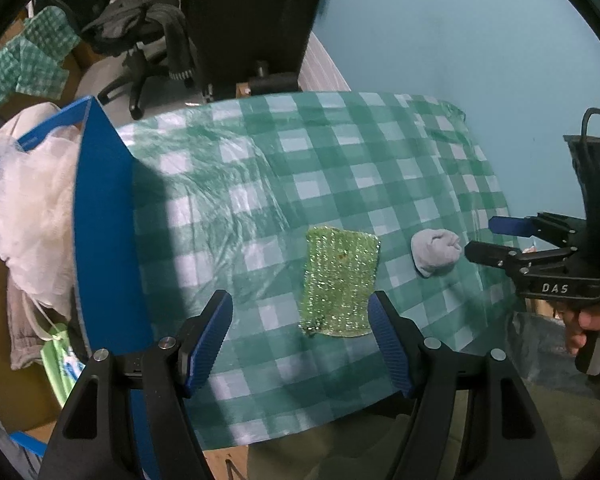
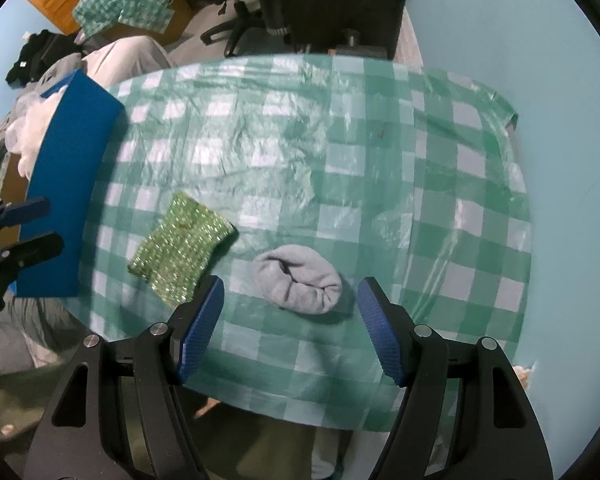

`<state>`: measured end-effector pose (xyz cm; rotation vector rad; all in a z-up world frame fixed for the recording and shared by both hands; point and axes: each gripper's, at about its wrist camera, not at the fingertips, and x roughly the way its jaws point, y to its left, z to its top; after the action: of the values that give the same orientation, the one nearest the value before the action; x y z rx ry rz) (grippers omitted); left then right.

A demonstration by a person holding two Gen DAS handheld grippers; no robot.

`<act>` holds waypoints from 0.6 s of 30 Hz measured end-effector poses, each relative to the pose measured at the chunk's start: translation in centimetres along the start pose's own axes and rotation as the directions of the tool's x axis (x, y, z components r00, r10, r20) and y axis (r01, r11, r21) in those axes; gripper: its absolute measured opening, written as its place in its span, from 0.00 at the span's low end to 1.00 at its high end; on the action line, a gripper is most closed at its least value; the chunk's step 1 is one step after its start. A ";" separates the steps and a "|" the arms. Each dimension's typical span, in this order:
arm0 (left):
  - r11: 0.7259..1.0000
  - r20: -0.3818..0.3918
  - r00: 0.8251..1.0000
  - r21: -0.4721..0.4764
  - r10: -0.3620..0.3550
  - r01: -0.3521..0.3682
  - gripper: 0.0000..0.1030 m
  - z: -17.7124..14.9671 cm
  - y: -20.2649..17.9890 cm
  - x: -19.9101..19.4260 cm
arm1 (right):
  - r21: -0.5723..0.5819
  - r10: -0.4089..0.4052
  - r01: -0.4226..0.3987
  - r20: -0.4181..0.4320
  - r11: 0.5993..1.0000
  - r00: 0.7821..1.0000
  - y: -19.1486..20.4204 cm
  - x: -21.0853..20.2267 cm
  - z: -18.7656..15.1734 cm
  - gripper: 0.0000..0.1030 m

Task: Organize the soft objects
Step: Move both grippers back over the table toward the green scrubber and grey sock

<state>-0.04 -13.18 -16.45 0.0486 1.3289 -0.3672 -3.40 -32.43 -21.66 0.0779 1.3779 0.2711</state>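
Observation:
A glittery green sponge cloth [image 1: 339,282] lies flat on the green checked tablecloth [image 1: 260,184]; it also shows in the right wrist view [image 2: 180,246]. A rolled pale grey sock [image 1: 436,252] lies to its right, and shows in the right wrist view [image 2: 298,280]. My left gripper [image 1: 300,344] is open and empty, just short of the sponge cloth. My right gripper [image 2: 290,328] is open and empty, its jaws on either side of the sock's near end, above the table. It shows from the side in the left wrist view [image 1: 478,238].
A blue bin [image 1: 104,216] stands at the table's left edge, holding a white mesh bath pouf [image 1: 32,208] and other soft items. It also shows in the right wrist view [image 2: 68,184]. An office chair [image 1: 140,40] and a dark monitor back [image 1: 252,20] stand behind the table.

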 end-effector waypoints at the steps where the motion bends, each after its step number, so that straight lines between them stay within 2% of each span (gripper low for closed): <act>1: 1.000 -0.008 1.000 -0.001 0.001 -0.001 0.69 0.0 -0.2 0.3 | -0.005 0.005 -0.005 -0.002 1.000 1.000 -0.2 0.3 -0.1 0.69; 18: 0.999 -0.114 0.993 0.036 0.011 -0.007 0.70 -0.2 -2.6 6.0 | -0.203 -0.011 -0.009 -0.097 0.979 0.995 0.2 5.0 0.2 0.69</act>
<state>0.19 -16.98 -21.81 0.1072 1.4346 -0.3848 -2.44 -31.00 -26.42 -0.1070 1.4405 0.4178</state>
